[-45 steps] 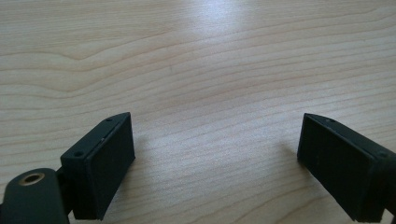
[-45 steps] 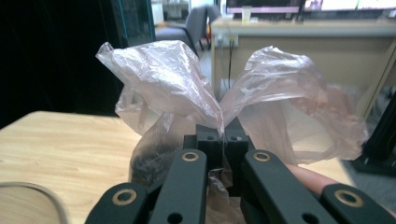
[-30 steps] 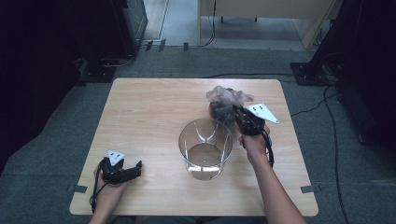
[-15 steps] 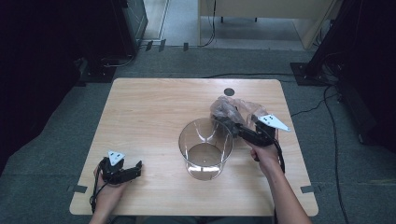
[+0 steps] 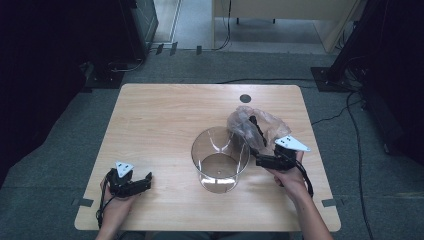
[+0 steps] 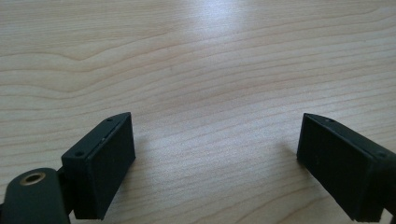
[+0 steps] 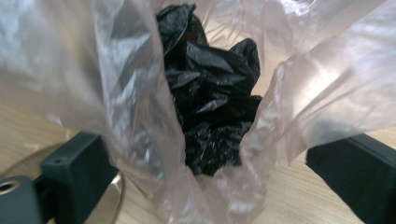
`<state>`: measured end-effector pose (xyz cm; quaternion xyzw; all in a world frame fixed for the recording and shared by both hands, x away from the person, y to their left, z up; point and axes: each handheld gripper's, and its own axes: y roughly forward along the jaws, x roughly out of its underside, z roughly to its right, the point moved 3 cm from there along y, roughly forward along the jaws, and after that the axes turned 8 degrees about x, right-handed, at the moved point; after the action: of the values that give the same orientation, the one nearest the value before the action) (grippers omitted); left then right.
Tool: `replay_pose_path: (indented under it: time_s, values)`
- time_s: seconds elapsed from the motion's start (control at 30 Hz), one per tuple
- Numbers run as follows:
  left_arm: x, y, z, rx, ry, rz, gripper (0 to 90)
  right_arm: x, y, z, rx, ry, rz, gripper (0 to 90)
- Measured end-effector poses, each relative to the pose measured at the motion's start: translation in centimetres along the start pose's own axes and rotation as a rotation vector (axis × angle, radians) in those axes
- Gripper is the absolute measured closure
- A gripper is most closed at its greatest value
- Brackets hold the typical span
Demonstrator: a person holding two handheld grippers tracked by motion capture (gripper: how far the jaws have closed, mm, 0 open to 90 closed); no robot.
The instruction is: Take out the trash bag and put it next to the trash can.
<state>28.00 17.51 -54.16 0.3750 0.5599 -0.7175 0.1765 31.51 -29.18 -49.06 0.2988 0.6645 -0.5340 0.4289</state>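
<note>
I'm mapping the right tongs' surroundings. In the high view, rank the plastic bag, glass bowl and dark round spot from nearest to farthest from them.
1. Plastic bag, just beyond the right tongs.
2. Glass bowl, beside them, toward the table's middle.
3. Dark round spot, near the table's far edge.

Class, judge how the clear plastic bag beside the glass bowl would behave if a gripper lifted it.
The clear plastic bag looks thin and crumpled, so probably floppy and light. Its glossy film may slip between jaws. The black wad inside might shift.

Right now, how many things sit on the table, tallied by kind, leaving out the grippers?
Clear plastic bag: 1
Black crumpled bag inside the clear one: 1
Clear glass bowl: 1
Total: 3
</note>
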Motion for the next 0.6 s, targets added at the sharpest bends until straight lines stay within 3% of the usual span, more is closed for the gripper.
replay_pose_path:
  time_s: [0.17, 0.6]
  values:
    - [0.0, 0.0, 0.0, 0.000, 0.000, 0.000, 11.0, 1.0, 0.0, -0.2, 0.027, -0.043, -0.022, 0.0]
    - [0.0, 0.0, 0.0, 0.000, 0.000, 0.000, 11.0, 3.3, -1.2, 1.5, 0.078, -0.061, -0.059, 0.0]
